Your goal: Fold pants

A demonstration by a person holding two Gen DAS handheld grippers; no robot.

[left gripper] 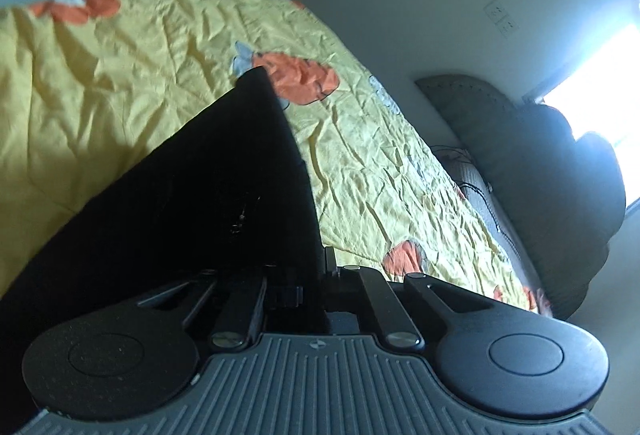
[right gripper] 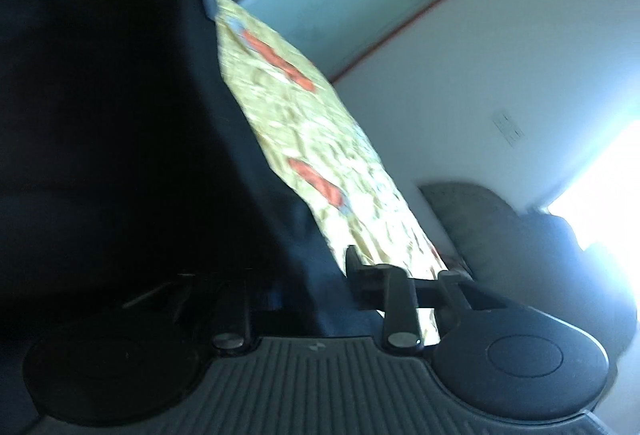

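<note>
- The right gripper (right gripper: 320,275) has black pants (right gripper: 120,115) draped over its left finger, hiding it.
- The right finger (right gripper: 354,263) shows bare.
- Ahead and to the right lies a yellow bedspread (right gripper: 320,139) with orange patches.

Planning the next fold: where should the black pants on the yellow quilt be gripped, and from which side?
Judging from the left wrist view, the pants lie flat, tapering to a far corner. Probably best to pinch the long straight edge bordering the bare quilt, coming in low from that side: the edge looks crisp and unobstructed. The left gripper is already shut at the near end.
</note>
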